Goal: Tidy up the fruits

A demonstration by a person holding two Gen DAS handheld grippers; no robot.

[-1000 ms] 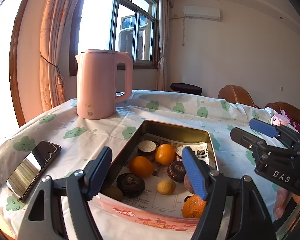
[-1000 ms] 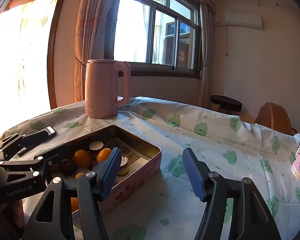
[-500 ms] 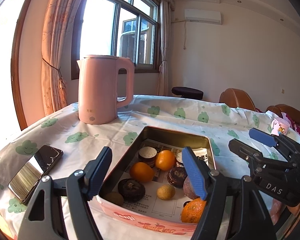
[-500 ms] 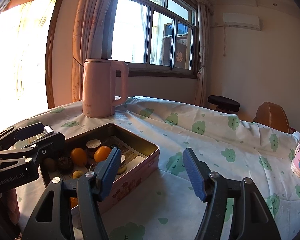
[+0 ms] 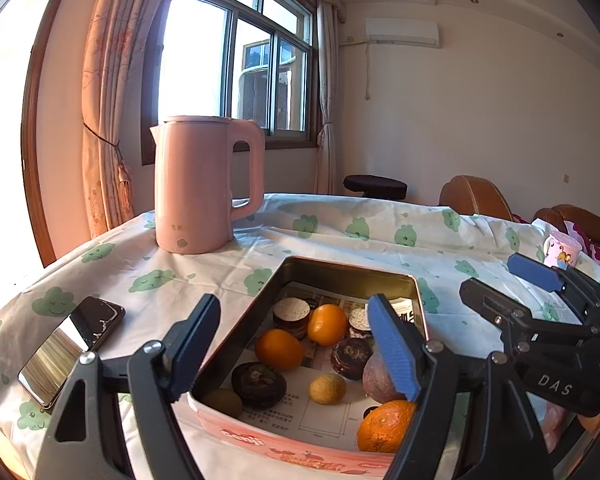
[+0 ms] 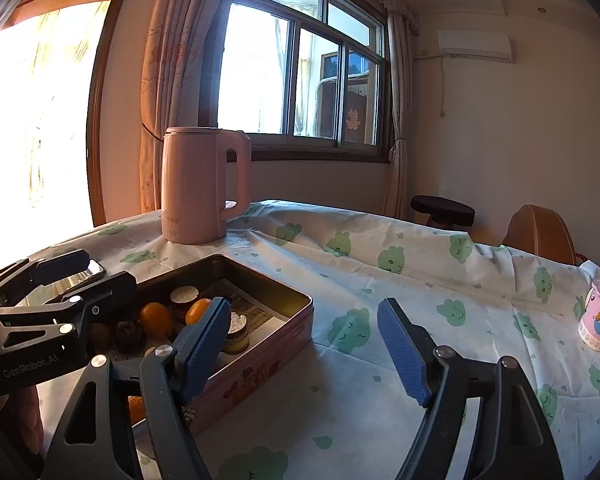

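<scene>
- Cloud-print tablecloth [image 5: 340,236] covers the table, with a pink kettle [image 5: 198,184] behind the fruit tin [image 5: 352,276].
- Only the left wrist view shows the phone [image 5: 68,348]; oranges [image 5: 279,349] lie in the tin.
- Left gripper [image 5: 296,344] hangs over the tin, jaws wide, empty.
- Right gripper [image 6: 302,344], just opened wider, holds nothing beside the tin.

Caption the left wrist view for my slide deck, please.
Open left gripper poised over a pink tin of oranges and other fruit.

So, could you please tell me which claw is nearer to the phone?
Left. The left claw hovers over the tin's near end, right beside the phone; the right claw is past the tin's far side.
</scene>
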